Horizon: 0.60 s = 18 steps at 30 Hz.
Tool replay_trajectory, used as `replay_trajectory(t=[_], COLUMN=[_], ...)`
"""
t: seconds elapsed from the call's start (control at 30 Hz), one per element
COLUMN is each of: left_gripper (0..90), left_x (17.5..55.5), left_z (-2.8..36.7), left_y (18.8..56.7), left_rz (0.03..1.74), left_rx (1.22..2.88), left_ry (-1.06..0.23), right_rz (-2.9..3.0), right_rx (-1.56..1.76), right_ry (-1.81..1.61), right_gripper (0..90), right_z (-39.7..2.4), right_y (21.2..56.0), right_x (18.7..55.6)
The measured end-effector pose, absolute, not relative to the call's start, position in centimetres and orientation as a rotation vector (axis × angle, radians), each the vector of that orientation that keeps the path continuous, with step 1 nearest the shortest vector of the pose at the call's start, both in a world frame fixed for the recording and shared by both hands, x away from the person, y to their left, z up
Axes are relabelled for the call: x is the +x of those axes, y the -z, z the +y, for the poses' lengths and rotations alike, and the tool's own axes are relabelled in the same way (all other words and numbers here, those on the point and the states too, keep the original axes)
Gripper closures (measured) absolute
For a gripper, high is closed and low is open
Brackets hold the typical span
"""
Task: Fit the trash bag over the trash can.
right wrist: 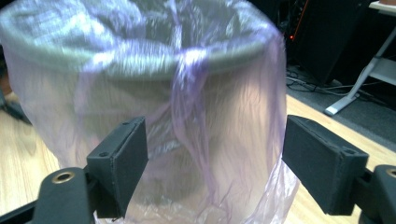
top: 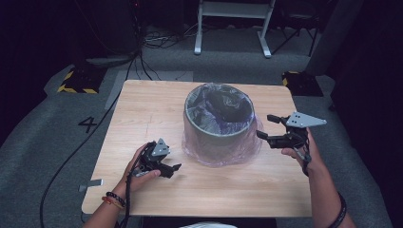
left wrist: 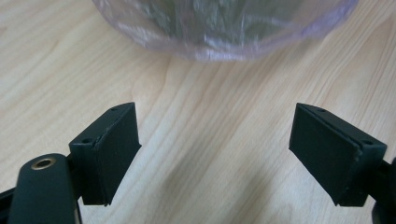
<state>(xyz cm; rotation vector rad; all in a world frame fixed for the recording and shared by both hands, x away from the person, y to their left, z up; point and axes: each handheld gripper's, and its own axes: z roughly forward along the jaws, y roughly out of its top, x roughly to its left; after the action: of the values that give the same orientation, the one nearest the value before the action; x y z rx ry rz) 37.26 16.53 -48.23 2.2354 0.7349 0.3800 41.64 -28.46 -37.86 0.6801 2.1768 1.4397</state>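
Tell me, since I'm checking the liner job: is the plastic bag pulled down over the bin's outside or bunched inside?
Pulled down outside. The plastic bag drapes over the bin rim and pools on the table.

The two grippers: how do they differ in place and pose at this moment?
The left gripper sits low over the bare table, apart from the bin; the right gripper is raised beside the bin. The left gripper faces the bag's hem on the table; the right gripper faces the bin's wrapped wall. Both are open and hold nothing.
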Motion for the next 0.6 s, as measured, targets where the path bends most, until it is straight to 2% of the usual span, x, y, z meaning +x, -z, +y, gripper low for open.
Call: replay_trajectory(t=[0.47,0.6], left_gripper=[15.7,15.6], left_x=[36.6,36.5], left_z=[16.7,16.9], left_y=[49.9,50.2], left_rz=[0.781,0.797], left_rx=[2.260,2.247], left_ry=[-0.343,-0.324], right_rz=[2.137,2.138], right_rx=[0.643,0.643], right_ry=[-1.480,-1.501], right_gripper=[23.3,28.6], right_z=[-28.2,-28.1], right_y=[34.8,34.4], right_x=[41.6,41.9])
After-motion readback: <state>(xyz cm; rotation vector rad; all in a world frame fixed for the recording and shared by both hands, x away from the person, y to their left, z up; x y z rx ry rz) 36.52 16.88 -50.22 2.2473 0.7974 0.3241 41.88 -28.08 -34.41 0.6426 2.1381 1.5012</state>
